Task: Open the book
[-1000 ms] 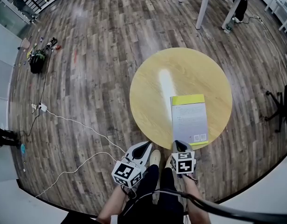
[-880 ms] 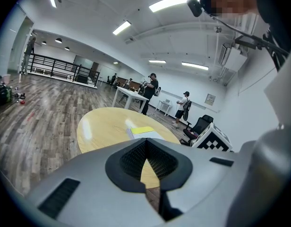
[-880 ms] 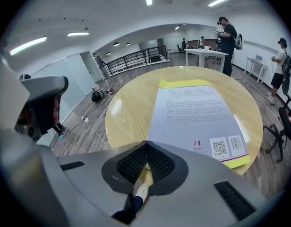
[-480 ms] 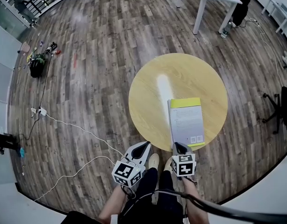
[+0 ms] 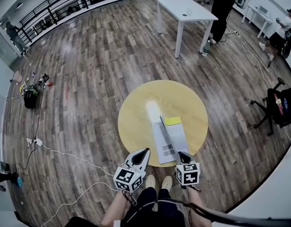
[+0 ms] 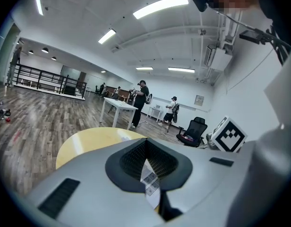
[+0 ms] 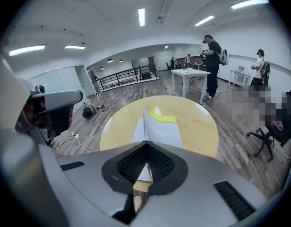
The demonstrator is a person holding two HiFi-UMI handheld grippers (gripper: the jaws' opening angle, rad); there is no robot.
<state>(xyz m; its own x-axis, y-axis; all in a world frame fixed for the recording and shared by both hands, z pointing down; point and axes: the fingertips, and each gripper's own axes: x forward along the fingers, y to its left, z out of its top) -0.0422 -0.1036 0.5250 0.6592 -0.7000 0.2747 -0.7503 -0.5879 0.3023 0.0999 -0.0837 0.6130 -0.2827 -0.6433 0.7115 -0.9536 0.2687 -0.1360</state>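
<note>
While the book [image 5: 163, 145] is lying partly open on the near side of the round table [image 5: 136, 112], the right gripper [image 5: 183, 154] is pinching the near edge of its cover [image 5: 175, 129], jaws pressed tight on it. It is holding that cover tilted up off the white pages beneath, yellow band at the far end. Beside it, the left gripper [image 5: 145, 151] is hovering at the table's near rim, jaws pressed together on nothing, apart from the book.
</note>
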